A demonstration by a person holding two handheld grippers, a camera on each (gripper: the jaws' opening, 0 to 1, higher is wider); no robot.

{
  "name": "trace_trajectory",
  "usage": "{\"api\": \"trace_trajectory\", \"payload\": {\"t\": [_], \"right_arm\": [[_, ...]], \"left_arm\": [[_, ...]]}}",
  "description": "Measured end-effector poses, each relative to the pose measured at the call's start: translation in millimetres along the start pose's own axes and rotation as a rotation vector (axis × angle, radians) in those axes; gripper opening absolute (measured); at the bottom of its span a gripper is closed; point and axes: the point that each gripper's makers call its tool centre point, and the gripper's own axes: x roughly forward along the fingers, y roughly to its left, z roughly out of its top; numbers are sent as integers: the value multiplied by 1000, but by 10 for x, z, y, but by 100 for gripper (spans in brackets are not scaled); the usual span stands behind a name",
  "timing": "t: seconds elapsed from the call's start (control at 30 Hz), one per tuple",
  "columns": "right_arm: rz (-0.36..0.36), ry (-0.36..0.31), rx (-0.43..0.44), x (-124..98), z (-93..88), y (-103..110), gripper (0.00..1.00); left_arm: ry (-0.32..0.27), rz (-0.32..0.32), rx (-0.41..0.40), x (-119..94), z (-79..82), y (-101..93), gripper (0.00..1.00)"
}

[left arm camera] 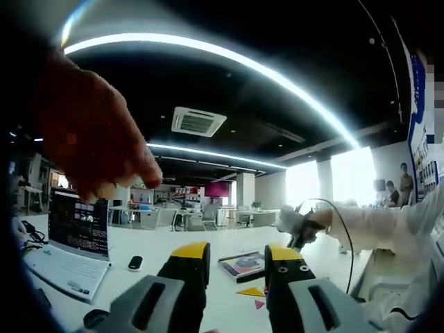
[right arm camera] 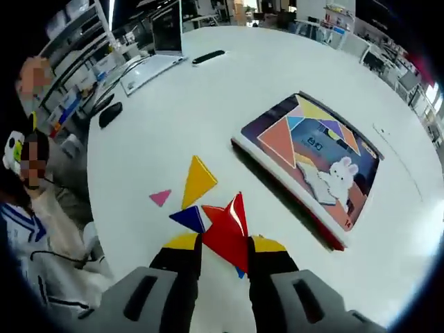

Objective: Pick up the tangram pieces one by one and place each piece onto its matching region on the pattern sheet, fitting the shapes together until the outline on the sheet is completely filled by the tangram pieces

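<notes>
Left gripper view: your left tongs (left arm camera: 236, 267) are spread, gripping nothing, raised over the white worktop (left arm camera: 173, 243); a laptop (left arm camera: 69, 243) lies far left; a yellow triangle (left arm camera: 250, 292) shows between the jaws.
Right gripper view: your right tongs (right arm camera: 225, 250) pinch the red triangle (right arm camera: 229, 232); the pattern sheet (right arm camera: 312, 156) lies far right; a yellow piece (right arm camera: 198, 180), pink piece (right arm camera: 160, 198) and blue piece (right arm camera: 187, 218) lie near left.
</notes>
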Motion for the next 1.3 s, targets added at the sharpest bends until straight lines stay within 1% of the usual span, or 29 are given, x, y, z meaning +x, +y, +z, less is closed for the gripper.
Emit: {"api": "trace_trajectory", "payload": {"t": [0.13,0.23,0.33,0.43,0.57,0.63,0.67,0.7,0.73,0.77,0.8,0.83,0.87,0.9,0.93,0.97,1.0,1.03,1.07,1.1,1.13,1.17,1.2,1.23,1.27,1.3], "right_arm": [[-22,-12,54,24,157,-43,27],[-43,-27,102,36,315,-83,27],[-67,-37,124,49,448,-113,27],[-68,-50,166,73,581,-147,27],[-90,-52,191,182,770,-223,27],[-89,-51,174,258,818,-232,27],[-96,-40,159,300,822,-255,20],[-159,-7,85,298,798,-387,6],[-159,-41,64,340,864,-426,3],[-154,-28,77,344,852,-440,3],[-117,-33,96,360,862,-427,3],[-101,-28,105,371,855,-414,3],[-117,-27,96,370,855,-461,3],[-141,-29,81,368,857,-482,3],[-132,-44,54,343,867,-451,3],[-65,-64,20,339,879,-280,3],[-8,-61,-41,315,848,-124,3],[-1,-64,-86,297,840,-23,4],[-2,-72,-194,273,852,81,7],[23,-81,-294,290,834,236,10],[48,-64,-345,296,792,316,15],[101,-22,-424,336,705,486,21],[109,-5,-439,361,672,531,25],[106,12,-476,405,636,592,27],[127,5,-522,433,625,641,27],[137,13,-541,481,594,694,28]], "left_arm": [[5,2,4,2,-24,33,33],[30,16,23,4,-72,67,33],[58,24,48,2,-121,57,33],[68,18,63,-9,-132,23,33],[63,1,69,-18,-120,-34,33],[60,0,69,-28,-114,-37,33],[58,2,67,-33,-112,-30,33],[57,3,67,-36,-113,-25,33],[57,5,67,-41,-119,-25,33],[56,6,66,-46,-119,-22,33],[54,7,65,-51,-119,-23,33],[51,8,63,-58,-116,-24,33],[47,8,61,-64,-113,-22,33],[47,7,60,-67,-113,-22,33],[47,8,60,-73,-112,-12,33],[47,9,60,-81,-113,-6,33],[49,10,64,-89,-113,2,33],[45,16,65,-98,-101,22,33],[39,22,60,-100,-90,38,33],[34,27,56,-100,-84,49,33],[33,29,55,-98,-82,56,33],[35,30,56,-95,-85,57,33],[38,29,58,-93,-92,44,33],[42,26,63,-97,-97,20,33],[43,21,68,-105,-96,-6,33],[42,16,71,-110,-88,-25,33]]}}
